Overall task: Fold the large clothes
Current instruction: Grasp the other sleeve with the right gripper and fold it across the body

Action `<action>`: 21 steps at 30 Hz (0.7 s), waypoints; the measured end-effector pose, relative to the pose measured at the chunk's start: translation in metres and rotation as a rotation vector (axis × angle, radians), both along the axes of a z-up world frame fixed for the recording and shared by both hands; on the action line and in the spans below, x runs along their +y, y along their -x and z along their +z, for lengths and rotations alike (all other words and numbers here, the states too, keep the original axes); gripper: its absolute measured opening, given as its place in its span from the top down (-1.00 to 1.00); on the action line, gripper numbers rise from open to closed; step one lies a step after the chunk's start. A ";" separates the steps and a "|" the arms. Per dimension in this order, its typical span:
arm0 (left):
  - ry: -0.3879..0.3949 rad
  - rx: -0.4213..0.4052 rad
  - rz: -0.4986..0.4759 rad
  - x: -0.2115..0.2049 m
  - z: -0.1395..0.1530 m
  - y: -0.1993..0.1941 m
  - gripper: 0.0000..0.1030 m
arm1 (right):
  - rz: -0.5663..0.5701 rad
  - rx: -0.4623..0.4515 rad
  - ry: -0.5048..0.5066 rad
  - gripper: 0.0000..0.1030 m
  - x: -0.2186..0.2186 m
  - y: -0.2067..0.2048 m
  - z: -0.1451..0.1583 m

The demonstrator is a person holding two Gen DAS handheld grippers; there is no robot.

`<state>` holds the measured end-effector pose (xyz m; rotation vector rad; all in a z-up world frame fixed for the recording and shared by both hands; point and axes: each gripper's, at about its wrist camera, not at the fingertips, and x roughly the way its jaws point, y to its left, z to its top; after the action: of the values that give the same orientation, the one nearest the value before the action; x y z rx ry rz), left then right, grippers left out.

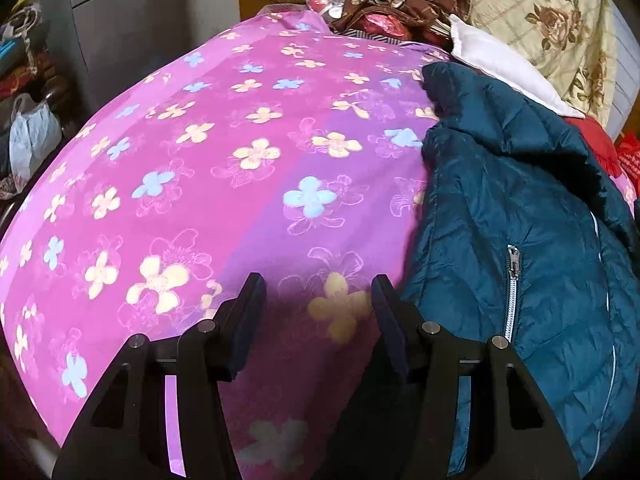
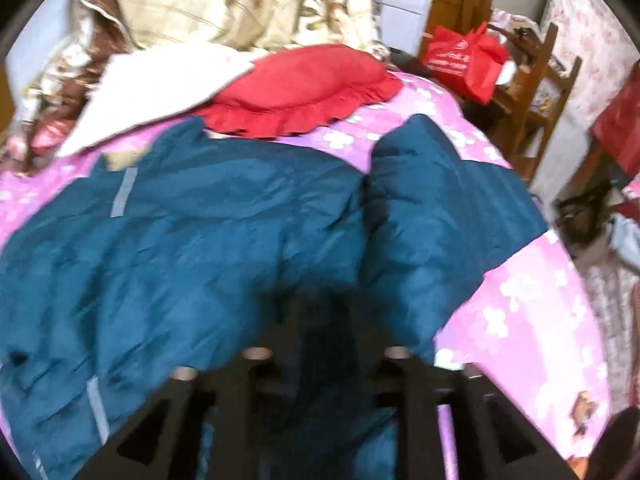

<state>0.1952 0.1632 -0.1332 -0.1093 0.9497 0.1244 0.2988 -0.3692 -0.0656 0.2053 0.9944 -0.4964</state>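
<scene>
Jacket (image 2: pixel 192 240), teal quilted, lies spread on pink floral bedsheet (image 1: pixel 180 140); one sleeve (image 2: pixel 436 200) extends toward the far right edge of the bed. Zipper (image 1: pixel 512 288) faces up in left view. Left gripper (image 1: pixel 318 296): fingers spread apart, holding nothing, over bare sheet just beside jacket edge. Right gripper (image 2: pixel 324 312): over jacket body, view blurred, finger state cannot be told. Red cushion (image 2: pixel 300 88) beyond jacket; red bag (image 2: pixel 464 60) off the bed.
</scene>
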 end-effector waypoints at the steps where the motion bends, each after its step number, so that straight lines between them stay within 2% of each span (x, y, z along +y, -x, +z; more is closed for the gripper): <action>1: -0.001 0.001 0.006 0.001 -0.001 0.001 -0.07 | 0.013 -0.022 -0.011 -0.12 0.009 0.006 0.003; 2: -0.002 0.003 0.008 0.001 -0.002 0.002 -0.07 | 0.031 -0.052 -0.028 -0.36 0.016 0.011 0.007; 3: -0.003 0.011 0.008 0.001 -0.005 0.003 -0.07 | 0.052 -0.086 -0.044 -0.42 0.024 0.017 0.012; 4: -0.003 0.021 0.005 0.000 -0.006 0.003 -0.07 | 0.060 -0.107 -0.038 -0.42 0.031 0.022 0.017; 6: 0.000 0.035 -0.003 0.000 -0.010 0.003 -0.07 | 0.052 -0.155 0.048 -0.42 0.048 0.029 0.027; 8: -0.020 0.030 -0.007 -0.003 -0.012 0.003 -0.07 | 0.116 -0.182 0.070 -0.42 0.070 0.027 0.032; 10: -0.038 0.032 -0.014 -0.007 -0.014 0.002 -0.07 | 0.234 -0.135 0.013 -0.42 0.096 0.007 0.024; 13: -0.052 0.029 -0.017 -0.009 -0.015 0.002 -0.07 | 0.301 -0.092 -0.008 -0.41 0.122 -0.031 0.004; 16: -0.052 0.017 -0.025 -0.008 -0.016 0.003 -0.07 | 0.285 0.028 0.041 -0.41 0.122 -0.071 -0.030; 18: -0.053 0.009 -0.034 -0.008 -0.016 0.004 -0.07 | 0.243 0.129 0.056 -0.41 0.108 -0.094 -0.060; 20: -0.055 0.005 -0.040 -0.008 -0.016 0.004 -0.07 | 0.212 0.151 0.077 -0.43 0.091 -0.100 -0.069; 21: -0.057 0.002 -0.043 -0.008 -0.017 0.005 -0.07 | 0.191 0.155 0.105 -0.56 0.081 -0.106 -0.071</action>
<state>0.1907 0.1550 -0.1498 -0.0363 0.9492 0.1121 0.4046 -0.2882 -0.1369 -0.0224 1.1232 -0.3926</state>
